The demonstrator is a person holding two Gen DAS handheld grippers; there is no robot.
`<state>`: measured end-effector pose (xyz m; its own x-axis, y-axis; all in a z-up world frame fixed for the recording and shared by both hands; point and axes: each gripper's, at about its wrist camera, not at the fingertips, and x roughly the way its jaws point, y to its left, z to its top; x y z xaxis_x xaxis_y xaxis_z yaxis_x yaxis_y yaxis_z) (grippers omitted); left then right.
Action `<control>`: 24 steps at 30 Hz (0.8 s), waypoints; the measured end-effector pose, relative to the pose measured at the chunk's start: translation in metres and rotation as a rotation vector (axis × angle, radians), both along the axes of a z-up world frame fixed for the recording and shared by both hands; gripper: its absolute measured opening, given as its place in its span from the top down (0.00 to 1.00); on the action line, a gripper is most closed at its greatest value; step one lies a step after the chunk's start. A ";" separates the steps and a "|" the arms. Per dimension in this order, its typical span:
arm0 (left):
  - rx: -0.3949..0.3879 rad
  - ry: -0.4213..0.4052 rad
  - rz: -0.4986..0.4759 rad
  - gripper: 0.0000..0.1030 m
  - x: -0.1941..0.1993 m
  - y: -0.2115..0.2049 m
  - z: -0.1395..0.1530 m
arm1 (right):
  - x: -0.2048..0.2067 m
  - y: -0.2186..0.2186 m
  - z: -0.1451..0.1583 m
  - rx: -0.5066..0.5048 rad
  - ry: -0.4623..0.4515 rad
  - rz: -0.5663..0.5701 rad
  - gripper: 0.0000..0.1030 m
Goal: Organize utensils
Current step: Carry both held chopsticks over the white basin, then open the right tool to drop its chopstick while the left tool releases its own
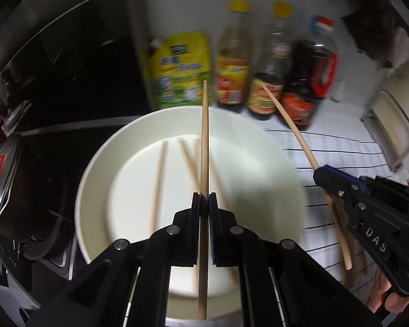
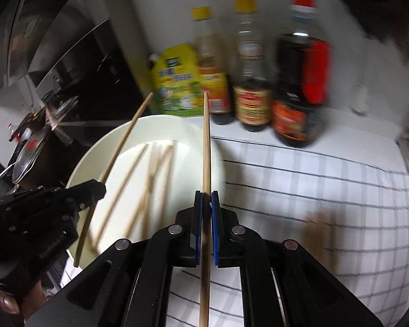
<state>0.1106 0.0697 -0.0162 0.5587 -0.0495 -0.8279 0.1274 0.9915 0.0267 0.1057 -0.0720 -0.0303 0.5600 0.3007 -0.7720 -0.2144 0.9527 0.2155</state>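
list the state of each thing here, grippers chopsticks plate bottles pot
left gripper: shut on a chopstick, above the plate
right gripper: shut on another chopstick, by the plate's edge
white plate: holds several loose chopsticks
chopsticks on the checked cloth: lying flat, blurred
three sauce bottles: upright, capped
yellow pouch: upright
pot: lid on

Wooden chopsticks (image 1: 159, 179) loose in white plate (image 1: 101, 169)

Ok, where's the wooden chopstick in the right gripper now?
The wooden chopstick is clamped in the right gripper, in the right wrist view over the right rim of the round white plate, beside the checked cloth.
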 end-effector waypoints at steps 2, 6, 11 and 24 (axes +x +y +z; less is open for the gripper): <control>0.008 0.013 0.014 0.93 0.006 0.018 -0.007 | 0.007 0.019 -0.003 -0.005 0.008 0.018 0.94; 0.016 0.033 0.025 0.93 0.014 0.041 -0.021 | 0.022 0.051 -0.016 -0.014 0.049 0.040 0.94; 0.003 0.081 0.032 0.93 0.020 0.057 -0.042 | 0.032 0.078 -0.034 -0.042 0.097 0.062 0.94; -0.013 0.132 0.029 0.90 0.031 0.064 -0.065 | 0.038 0.081 -0.059 -0.055 0.186 0.023 0.93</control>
